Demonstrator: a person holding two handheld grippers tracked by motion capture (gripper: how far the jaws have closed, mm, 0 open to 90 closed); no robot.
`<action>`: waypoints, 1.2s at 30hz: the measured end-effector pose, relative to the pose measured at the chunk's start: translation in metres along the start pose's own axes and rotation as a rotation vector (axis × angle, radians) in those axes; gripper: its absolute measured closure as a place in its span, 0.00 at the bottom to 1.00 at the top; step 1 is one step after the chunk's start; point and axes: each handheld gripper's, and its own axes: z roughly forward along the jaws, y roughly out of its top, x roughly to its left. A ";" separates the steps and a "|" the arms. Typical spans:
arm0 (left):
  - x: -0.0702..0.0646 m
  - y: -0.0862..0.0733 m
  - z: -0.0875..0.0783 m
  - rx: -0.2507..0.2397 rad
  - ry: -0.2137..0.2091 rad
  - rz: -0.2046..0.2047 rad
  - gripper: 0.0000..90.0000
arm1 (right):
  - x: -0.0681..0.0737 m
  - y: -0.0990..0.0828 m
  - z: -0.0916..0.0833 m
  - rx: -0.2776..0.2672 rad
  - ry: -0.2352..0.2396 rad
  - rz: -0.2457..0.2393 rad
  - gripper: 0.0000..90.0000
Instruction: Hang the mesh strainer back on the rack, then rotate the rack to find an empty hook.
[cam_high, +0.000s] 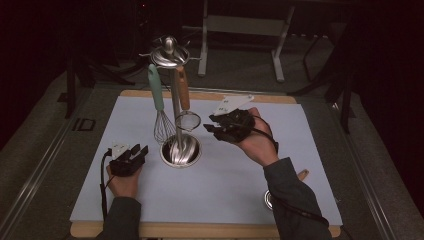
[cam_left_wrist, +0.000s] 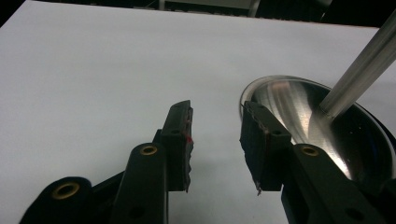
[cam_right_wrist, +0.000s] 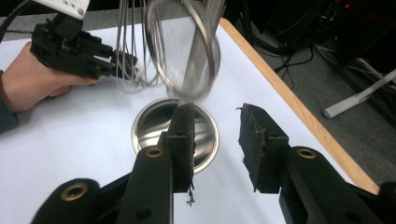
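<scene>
- The right tongs (cam_high: 212, 126) hang above the desk (cam_high: 60, 200) with the jaws apart and nothing between them, just beside the small mesh strainer (cam_high: 188, 121); in the right gripper view these tongs (cam_right_wrist: 215, 135) point at its blurred round rim (cam_right_wrist: 184, 46).
- The left tongs (cam_high: 140, 151) rest low on the white mat (cam_high: 225, 185), jaws parted and empty, close to the left of the stand's dish; in the left gripper view they (cam_left_wrist: 215, 140) sit just beside that dish.
- The strainer hangs by a wooden handle (cam_high: 183, 87) from the top of a utensil stand (cam_high: 172, 100), its mesh bowl over the stand's base.
- Beside it on the same stand hangs a wire whisk (cam_high: 162, 127) with a pale green handle (cam_high: 156, 87), on the far side from the right tongs.
- The stand is polished metal: a slim upright rod, a round cap with hooks on top, and a shallow shiny dish (cam_high: 180, 151) as its foot.
- A small round metal thing (cam_high: 268, 200) lies near the mat's front edge, partly hidden by the right sleeve (cam_high: 292, 200).
- The mat is smooth and flat; the desk edge is light wood.
</scene>
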 end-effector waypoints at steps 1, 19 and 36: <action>0.000 0.000 0.000 0.000 0.000 -0.001 0.71 | 0.000 -0.002 0.000 0.003 0.001 0.002 0.73; 0.000 0.000 -0.001 -0.005 0.004 -0.006 0.71 | 0.002 -0.027 0.007 0.040 0.007 0.016 0.69; -0.009 0.002 -0.010 -0.058 -0.008 0.038 0.73 | -0.001 -0.106 0.003 0.048 0.011 0.174 0.64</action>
